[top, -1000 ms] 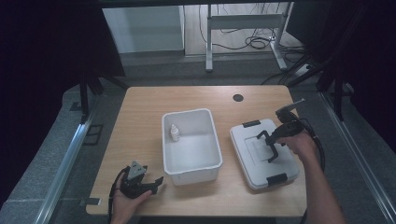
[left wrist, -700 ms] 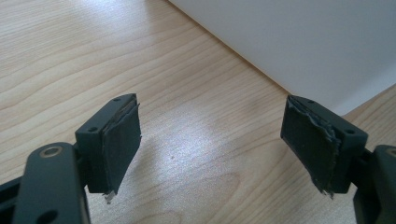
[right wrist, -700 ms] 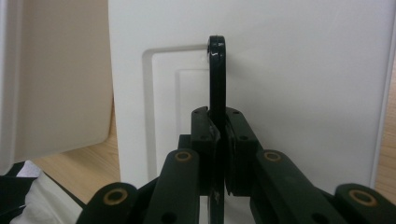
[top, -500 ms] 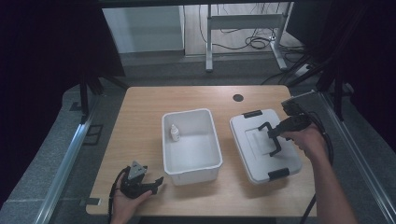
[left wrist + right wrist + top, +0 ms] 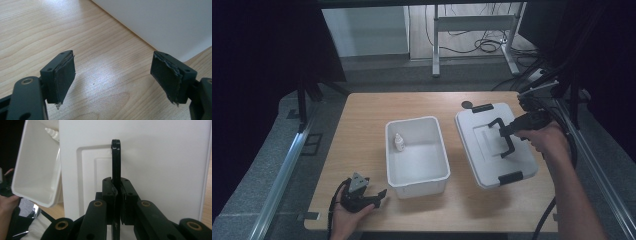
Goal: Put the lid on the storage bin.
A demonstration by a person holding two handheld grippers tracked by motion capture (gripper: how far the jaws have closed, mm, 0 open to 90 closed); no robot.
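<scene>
here the right claw (image 5: 117,195) grips the lid handle (image 5: 116,160); bin (image 5: 394,172) holds a bottle (image 5: 398,142).

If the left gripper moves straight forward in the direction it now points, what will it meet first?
Most likely the white bin. The left gripper is open just above the bare table, and the bin's outer wall crosses the line ahead of its jaws. Depth is hard to judge.

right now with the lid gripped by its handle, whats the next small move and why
Probably carry the lid left toward the open bin. The right hand-held gripper is shut on the lid's black handle, the bin stands uncovered beside it with a small bottle inside, and the left hand-held gripper rests open.
</scene>
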